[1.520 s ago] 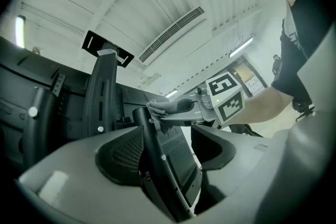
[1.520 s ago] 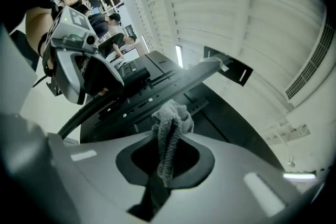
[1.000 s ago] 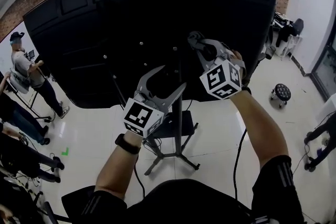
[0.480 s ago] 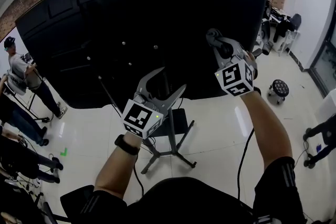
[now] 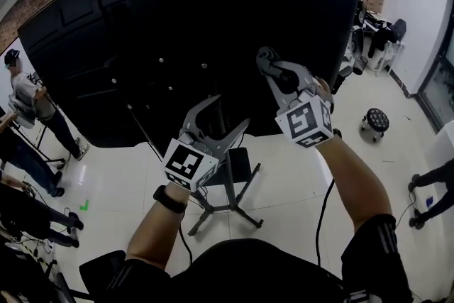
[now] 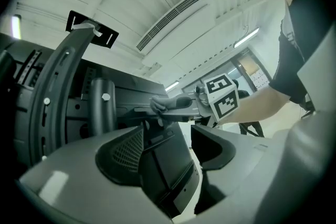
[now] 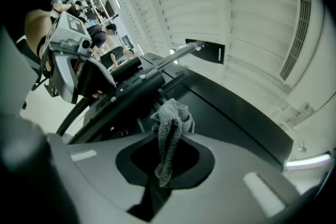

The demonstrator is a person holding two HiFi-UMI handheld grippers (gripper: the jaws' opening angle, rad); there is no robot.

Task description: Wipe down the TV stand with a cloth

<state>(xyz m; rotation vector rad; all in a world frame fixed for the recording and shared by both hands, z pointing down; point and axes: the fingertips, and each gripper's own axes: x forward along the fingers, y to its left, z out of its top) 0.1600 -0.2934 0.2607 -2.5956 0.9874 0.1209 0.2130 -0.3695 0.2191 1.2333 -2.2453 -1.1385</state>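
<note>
1. Bystanders (image 5: 32, 99) stand on the pale tiled floor (image 5: 128, 174) at far left, well apart from the work.
2. Left gripper (image 5: 230, 112): held low in front of the stand. Its jaws are spread wide with nothing between them, as the left gripper view (image 6: 185, 136) confirms. Its marker cube (image 5: 188, 163) bears black-and-white square patterns, not readable text.
3. TV stand (image 5: 230, 177): an upright dark pole on splayed legs. It carries a large black television (image 5: 213, 10) seen from its rear, with the panel's long axis running left to right.
4. Right gripper (image 5: 267, 62): raised against the television's rear, pointing up and away from the person. Its jaws are clamped on the cloth (image 7: 170, 126).
5. Cloth: grey and knitted, pinched into a narrow strip. Its long axis runs along the jaws' line, and its bunched free end is at the dark rear bracket. In the left gripper view it shows as a pale wad (image 6: 157, 105) at the gripper's tip.
6. A round stool (image 5: 374, 124) stands on the floor at right.
</note>
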